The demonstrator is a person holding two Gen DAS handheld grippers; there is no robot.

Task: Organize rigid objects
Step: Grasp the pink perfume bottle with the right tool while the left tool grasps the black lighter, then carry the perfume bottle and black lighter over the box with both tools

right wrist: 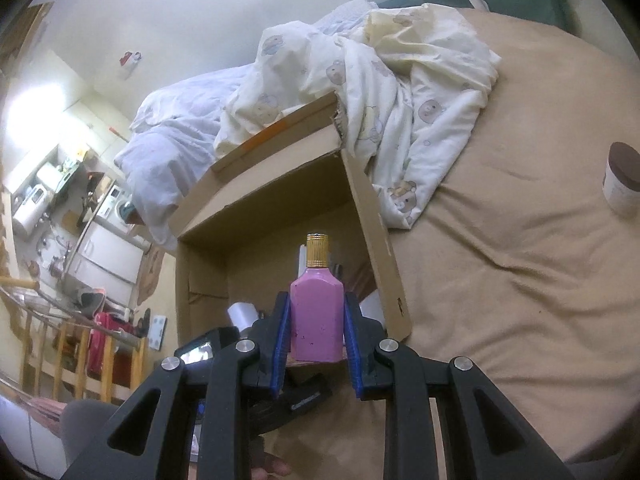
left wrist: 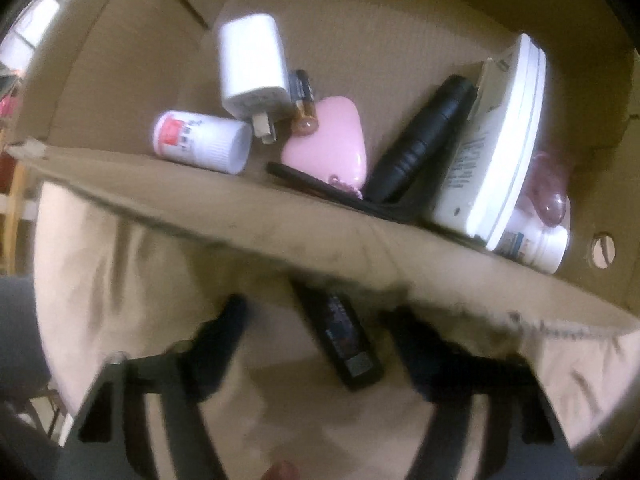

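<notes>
Left tongs (left wrist: 316, 344) blurred, bottle (left wrist: 347, 346) between.

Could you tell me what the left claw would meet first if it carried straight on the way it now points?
Most likely the dark flat object lying between the left claw fingers, then the cardboard box's near wall; blur makes depth uncertain.

We count one brown cardboard box (left wrist: 280, 216), two white pill bottles (left wrist: 200, 144), one pink glass bottle (right wrist: 317, 312), one white charger (left wrist: 253, 68)
</notes>
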